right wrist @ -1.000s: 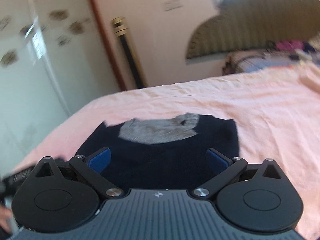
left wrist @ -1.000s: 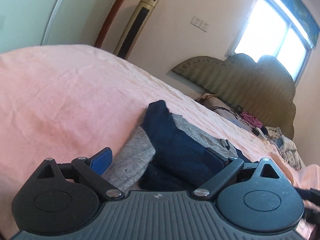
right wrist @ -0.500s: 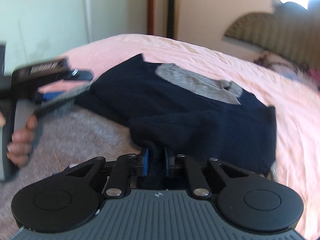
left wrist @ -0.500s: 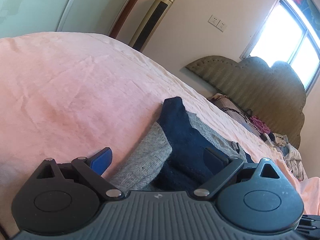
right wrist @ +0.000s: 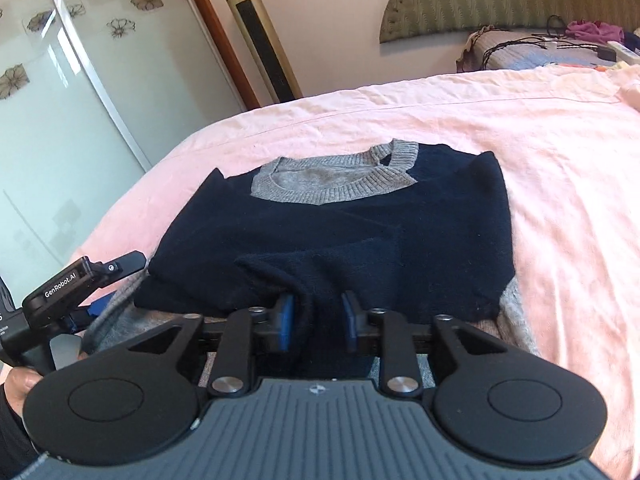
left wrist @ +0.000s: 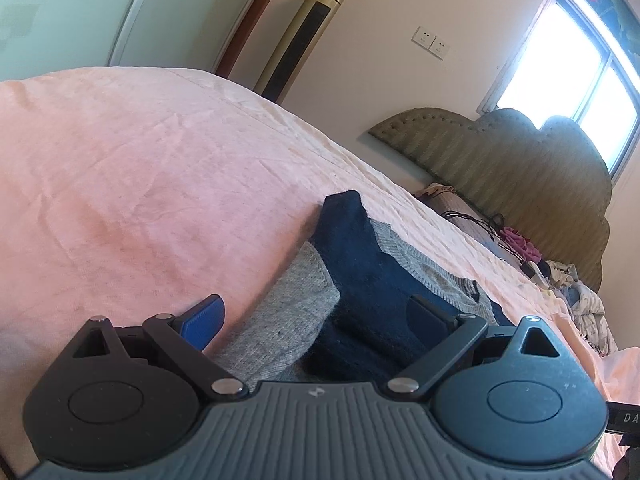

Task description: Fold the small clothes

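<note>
A small navy sweater (right wrist: 340, 232) with a grey collar and grey hem lies on the pink bed sheet (right wrist: 560, 184), its sleeves folded in over the body. My right gripper (right wrist: 316, 316) is shut on a fold of the navy knit at the near edge. In the left wrist view the sweater (left wrist: 368, 280) lies just ahead, its grey hem between the jaws. My left gripper (left wrist: 316, 316) is open around that edge, and it also shows in the right wrist view (right wrist: 108, 272) at the sweater's left side.
A gold tower fan (right wrist: 260, 36) stands by the wall past the bed. A green headboard (left wrist: 500, 168) has a pile of clothes and cables (right wrist: 552, 40) below it. A glass wardrobe door (right wrist: 80, 92) is at the left.
My right gripper has gone from open to shut on the navy fold and then swung back to face the sweater squarely. The left gripper has stayed open at the sweater's edge.
</note>
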{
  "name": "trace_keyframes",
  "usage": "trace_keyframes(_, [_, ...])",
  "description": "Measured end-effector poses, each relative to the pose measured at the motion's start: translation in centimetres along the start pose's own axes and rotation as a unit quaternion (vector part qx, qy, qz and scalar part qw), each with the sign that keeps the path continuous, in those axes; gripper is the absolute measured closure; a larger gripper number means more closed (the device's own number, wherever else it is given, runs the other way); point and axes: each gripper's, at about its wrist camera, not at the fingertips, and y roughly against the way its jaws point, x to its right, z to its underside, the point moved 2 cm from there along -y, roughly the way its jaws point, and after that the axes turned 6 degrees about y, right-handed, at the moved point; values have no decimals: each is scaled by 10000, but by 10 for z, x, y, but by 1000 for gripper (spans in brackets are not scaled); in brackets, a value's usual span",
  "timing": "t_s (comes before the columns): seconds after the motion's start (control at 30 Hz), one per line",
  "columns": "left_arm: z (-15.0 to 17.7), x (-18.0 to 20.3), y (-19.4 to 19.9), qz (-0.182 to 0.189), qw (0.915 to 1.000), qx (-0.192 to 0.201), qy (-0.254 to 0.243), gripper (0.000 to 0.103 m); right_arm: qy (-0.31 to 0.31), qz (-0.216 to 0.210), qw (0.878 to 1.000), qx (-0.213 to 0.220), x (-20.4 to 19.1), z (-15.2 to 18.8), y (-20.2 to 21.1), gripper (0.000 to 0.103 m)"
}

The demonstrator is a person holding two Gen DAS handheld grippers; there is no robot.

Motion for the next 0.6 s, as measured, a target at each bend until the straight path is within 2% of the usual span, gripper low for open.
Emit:
trace_keyframes(0.1, [1, 0, 0, 4, 10000, 3, -12, 5, 268, 55, 9996, -35, -13, -4, -1, 48])
trace_keyframes(0.13, [1, 0, 0, 1, 10000, -1, -16, 5, 419, 110, 9991, -35, -19, -4, -1, 46])
trace_keyframes(0.27, [1, 0, 0, -6, 10000, -11, -5, 5, 1210, 236, 9921, -220, -49, 0, -7, 46])
trace_keyframes(0.43, [1, 0, 0, -6, 10000, -10, -6, 5, 2538, 787, 9616, -685, -83, 25, -30, 48])
trace_keyframes(0.47, [1, 1, 0, -7, 10000, -10, -7, 5, 2705, 894, 9564, -639, -85, 29, -32, 48])
trace_keyframes(0.5, [1, 1, 0, -6, 10000, -13, -7, 5, 2632, 875, 9588, -623, -83, 28, -31, 52])
trace_keyframes(0.57, [1, 0, -1, -5, 10000, -13, -4, 5, 2370, 724, 9667, -639, -79, 21, -26, 75])
trace_keyframes(0.6, [1, 0, 0, -3, 10000, -13, -4, 5, 2176, 664, 9715, -663, -73, 17, -24, 92])
